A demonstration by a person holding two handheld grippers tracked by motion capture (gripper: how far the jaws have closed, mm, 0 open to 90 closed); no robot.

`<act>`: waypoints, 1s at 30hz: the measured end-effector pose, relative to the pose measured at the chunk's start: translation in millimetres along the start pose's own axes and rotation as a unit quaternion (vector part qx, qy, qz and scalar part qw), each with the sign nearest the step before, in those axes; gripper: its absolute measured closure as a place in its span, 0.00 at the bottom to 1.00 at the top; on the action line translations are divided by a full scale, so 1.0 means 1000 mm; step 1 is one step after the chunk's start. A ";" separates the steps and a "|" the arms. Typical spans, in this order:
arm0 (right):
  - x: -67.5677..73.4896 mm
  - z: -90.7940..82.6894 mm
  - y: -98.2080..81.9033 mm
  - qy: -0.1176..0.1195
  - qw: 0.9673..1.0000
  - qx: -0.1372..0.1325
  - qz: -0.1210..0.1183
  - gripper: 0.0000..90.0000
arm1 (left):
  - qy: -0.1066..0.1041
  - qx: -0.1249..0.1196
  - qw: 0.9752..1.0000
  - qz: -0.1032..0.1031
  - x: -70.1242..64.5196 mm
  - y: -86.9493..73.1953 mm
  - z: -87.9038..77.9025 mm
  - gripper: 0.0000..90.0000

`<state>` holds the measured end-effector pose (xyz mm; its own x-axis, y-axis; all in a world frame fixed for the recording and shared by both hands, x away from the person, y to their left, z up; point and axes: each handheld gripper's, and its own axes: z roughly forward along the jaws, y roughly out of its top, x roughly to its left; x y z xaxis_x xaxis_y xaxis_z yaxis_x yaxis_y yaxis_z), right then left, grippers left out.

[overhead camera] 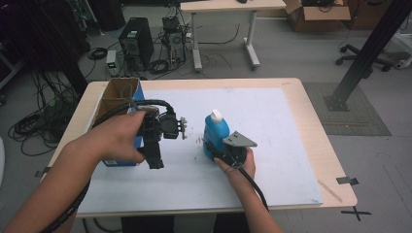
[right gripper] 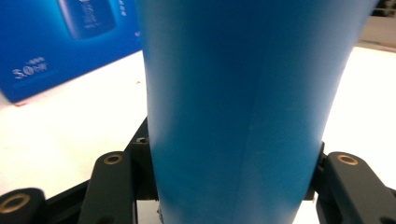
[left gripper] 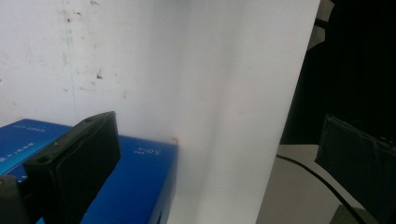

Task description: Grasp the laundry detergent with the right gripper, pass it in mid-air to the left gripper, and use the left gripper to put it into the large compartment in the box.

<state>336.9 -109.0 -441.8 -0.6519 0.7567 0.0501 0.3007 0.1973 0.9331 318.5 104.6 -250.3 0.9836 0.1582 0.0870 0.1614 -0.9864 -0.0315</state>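
My right gripper (overhead camera: 228, 145) has its jaws clamped on the lower body of the blue bottle (overhead camera: 215, 132), one jaw on each flank, and the bottle stands upright on the white mat (overhead camera: 272, 145) of the table (overhead camera: 320, 141). My left gripper (overhead camera: 158, 130) hangs above the mat just beside the blue carton (left gripper: 140, 182), its jaws apart with nothing between them.

The bottle's wall is smooth and widens above my jaws, so I judge that a lift could let it slide down or swing between the pads, all the more if liquid shifts inside. Squeezing harder may dent the soft wall or push liquid up at the white cap (overhead camera: 216, 115). My left gripper is near; tilting the bottle that way could knock it against the carton.

In the right gripper view the bottle's base and cap are cut off, and where the pads meet the wall is hidden behind it. I cannot tell how full the bottle is, nor whether its cap is tight.
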 end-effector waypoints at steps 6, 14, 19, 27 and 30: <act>-0.005 -0.014 0.017 0.029 0.999 -0.016 -0.018 0.49 | 0.000 0.004 1.000 0.004 0.001 0.002 -0.002 0.00; -0.016 -0.038 0.037 0.074 0.996 -0.023 -0.046 0.49 | -0.002 -0.003 1.000 0.004 0.003 0.002 -0.007 0.00; -0.026 -0.058 0.052 0.117 0.991 -0.028 -0.057 0.49 | -0.010 -0.009 1.000 0.015 0.004 0.006 -0.015 0.00; -0.035 -0.077 0.067 0.189 0.977 -0.018 -0.097 0.49 | -0.022 -0.030 0.999 0.027 0.004 0.012 -0.027 0.00; -0.034 -0.079 0.068 0.211 0.971 -0.012 -0.111 0.49 | -0.026 -0.038 0.999 0.025 0.005 0.012 -0.031 0.00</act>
<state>324.3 -170.9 -351.8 -0.9273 0.3740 -0.0159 0.1076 0.3069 0.9457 322.9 91.7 -219.0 0.9934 0.1092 0.0349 0.1077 -0.9933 0.0413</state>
